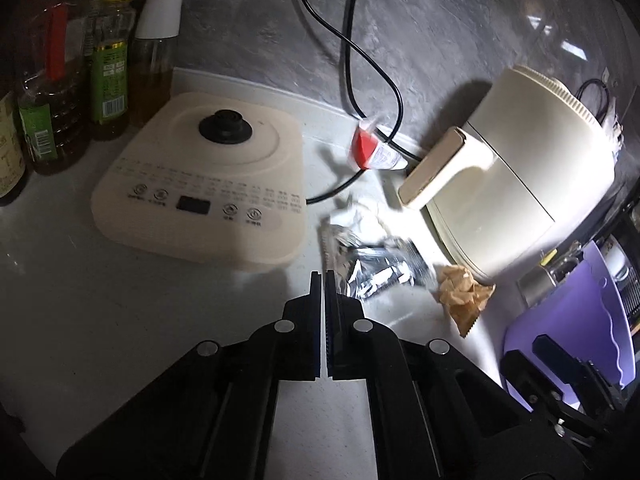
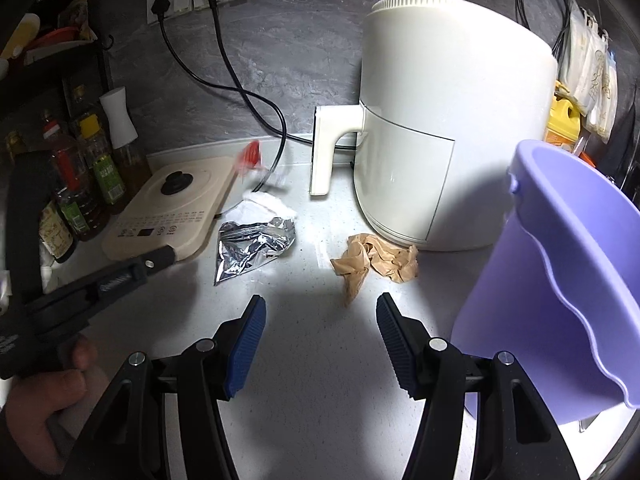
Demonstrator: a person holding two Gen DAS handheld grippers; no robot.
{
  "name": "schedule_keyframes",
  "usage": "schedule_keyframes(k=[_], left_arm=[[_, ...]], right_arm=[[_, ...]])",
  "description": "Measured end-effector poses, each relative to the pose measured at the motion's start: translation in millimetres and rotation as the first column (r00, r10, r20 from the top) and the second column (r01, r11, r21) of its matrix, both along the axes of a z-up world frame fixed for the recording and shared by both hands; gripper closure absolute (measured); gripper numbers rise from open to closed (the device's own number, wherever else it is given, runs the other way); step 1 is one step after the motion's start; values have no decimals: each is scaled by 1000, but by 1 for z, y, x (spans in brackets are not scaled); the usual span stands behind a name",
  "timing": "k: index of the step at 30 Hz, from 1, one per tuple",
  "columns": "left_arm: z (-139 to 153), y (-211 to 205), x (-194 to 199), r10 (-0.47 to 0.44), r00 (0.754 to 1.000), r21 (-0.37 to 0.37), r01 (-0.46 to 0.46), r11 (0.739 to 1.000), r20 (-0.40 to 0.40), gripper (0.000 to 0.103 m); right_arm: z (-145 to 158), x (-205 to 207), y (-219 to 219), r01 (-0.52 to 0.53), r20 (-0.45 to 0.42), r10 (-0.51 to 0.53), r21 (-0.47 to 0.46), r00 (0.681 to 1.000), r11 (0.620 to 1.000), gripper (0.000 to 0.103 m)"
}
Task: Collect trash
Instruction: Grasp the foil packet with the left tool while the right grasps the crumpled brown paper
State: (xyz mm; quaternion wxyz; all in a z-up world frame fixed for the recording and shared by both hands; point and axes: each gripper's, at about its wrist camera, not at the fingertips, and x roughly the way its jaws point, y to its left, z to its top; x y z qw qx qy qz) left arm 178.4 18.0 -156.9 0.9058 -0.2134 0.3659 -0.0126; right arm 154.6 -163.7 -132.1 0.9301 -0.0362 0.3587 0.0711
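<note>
Air fryer (image 2: 448, 120) crowds the brown paper (image 2: 376, 260) and foil bag (image 2: 252, 246) — your left gripper (image 1: 323, 280) pinched empty, right gripper (image 2: 320, 312) wide.

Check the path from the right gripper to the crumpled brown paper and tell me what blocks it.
Nothing visible blocks it. The right gripper is open, and only bare countertop lies between it and the brown paper. The air fryer stands just behind the paper, and the purple bin is off to the right.
</note>
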Motion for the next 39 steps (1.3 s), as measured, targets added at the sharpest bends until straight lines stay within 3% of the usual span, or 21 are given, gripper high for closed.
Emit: schedule_keyframes(k=[5,8,11,14,15,26,27,29,34,37,38,39], left_arm=[[0,4,11,-14,1000,-18,14,1000,3,100],[-1,1,17,-19,1000,-10,19,1000,-2,81],[-3,0,27,-31,999,-14,31,999,-13,79],[-5,-2,36,-54,998,-17,54,998,-16,61],[-5,-4,37,-60,998,-16,60,998,-10,59],[-36,-28,59,-117,989,5,118,993,-89,60],[-37,-30,59,-116,989,12,117,993,-89,63],[-38,-33,61,-115,989,23,118,993,-96,83],[-28,-35,57,-93,994,52,96,994,-63,96],[-19,-32,51,-74,996,58,77,995,-45,98],[-15,-32,49,-71,997,58,73,996,-37,98],[-13,-31,47,-71,997,59,72,996,-32,98]], right_arm=[[-3,13,-1,19,-8,-18,2,1000,1000,46],[-8,20,-2,33,-16,-33,-4,999,999,46],[-12,28,-3,49,-25,-50,-5,998,999,46],[-15,34,-3,58,-27,-58,-4,998,998,46],[-16,36,-3,59,-30,-59,-2,998,998,46],[-28,52,-5,70,-50,-70,6,996,998,47],[-29,54,-5,70,-51,-70,5,996,998,47],[-30,56,-5,71,-51,-70,5,996,997,47],[-35,61,-5,68,-58,-68,3,996,998,50],[-40,66,-6,70,-73,-70,6,995,998,55],[-42,68,-6,69,-76,-69,6,995,998,61],[-43,69,-6,65,-83,-64,6,994,998,78]])
